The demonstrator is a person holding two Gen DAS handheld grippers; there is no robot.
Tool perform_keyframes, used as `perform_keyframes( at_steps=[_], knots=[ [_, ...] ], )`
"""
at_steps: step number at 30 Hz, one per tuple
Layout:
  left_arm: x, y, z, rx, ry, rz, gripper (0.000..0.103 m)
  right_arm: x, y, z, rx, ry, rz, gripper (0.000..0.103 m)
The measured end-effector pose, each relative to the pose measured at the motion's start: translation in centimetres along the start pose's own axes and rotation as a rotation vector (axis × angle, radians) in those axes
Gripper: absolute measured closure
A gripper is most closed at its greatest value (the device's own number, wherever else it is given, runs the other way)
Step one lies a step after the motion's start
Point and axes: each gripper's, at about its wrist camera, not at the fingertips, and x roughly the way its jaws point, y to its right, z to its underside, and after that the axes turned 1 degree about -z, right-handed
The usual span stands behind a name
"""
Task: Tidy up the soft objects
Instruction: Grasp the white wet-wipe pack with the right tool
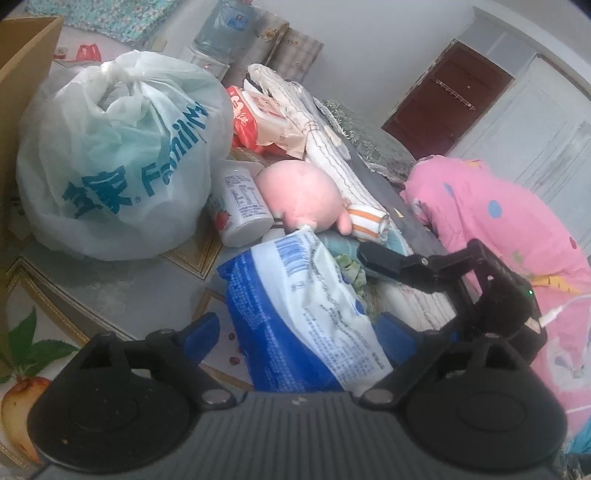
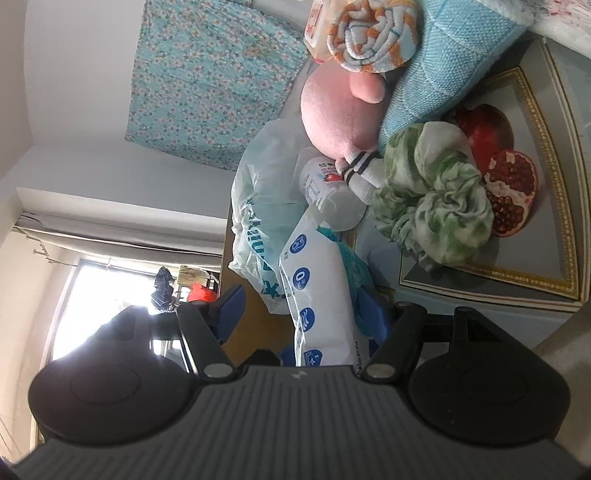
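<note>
Knotted plastic bag [image 1: 118, 155] bulges; both claws straddle the blue-white packet [image 1: 306, 317], unclenched.

White plastic bag [image 1: 110, 158]: "Family" beside blue Chinese characters. Blue-white pack [image 2: 314, 295]: round "0" icon.

A lived-in room of a home. Evidence: a tabletop [image 1: 122, 299] under a fruit-printed cover, crowded with a knotted shopping bag [image 1: 118, 158], a pink plush toy [image 1: 303, 192] and rolled towels [image 2: 373, 33]; a brown panelled door [image 1: 447, 99]; a floral cloth [image 2: 210, 81] on the wall; a curtained window [image 2: 107, 288].
</note>
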Motion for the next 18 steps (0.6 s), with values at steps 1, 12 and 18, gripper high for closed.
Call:
perform_keyframes(
  at_steps=[1,12,18],
  knots=[
    [-0.2,0.0,0.1,0.005,0.007,0.003,0.012,0.2,-0.3,0.1,-0.005,-0.003,-0.003,0.036],
    [-2.8,-0.3,0.8,0.011,0.012,-0.037,0.013,3.6,-3.9,1.6,-0.074,-0.115,-0.068,0.036],
    [-3.1,-1.3,1.6,-0.006,0.007,-0.202,0.035,5.0,-4.2,1.7,-0.082,-0.137,-0.063,0.036]
  ],
)
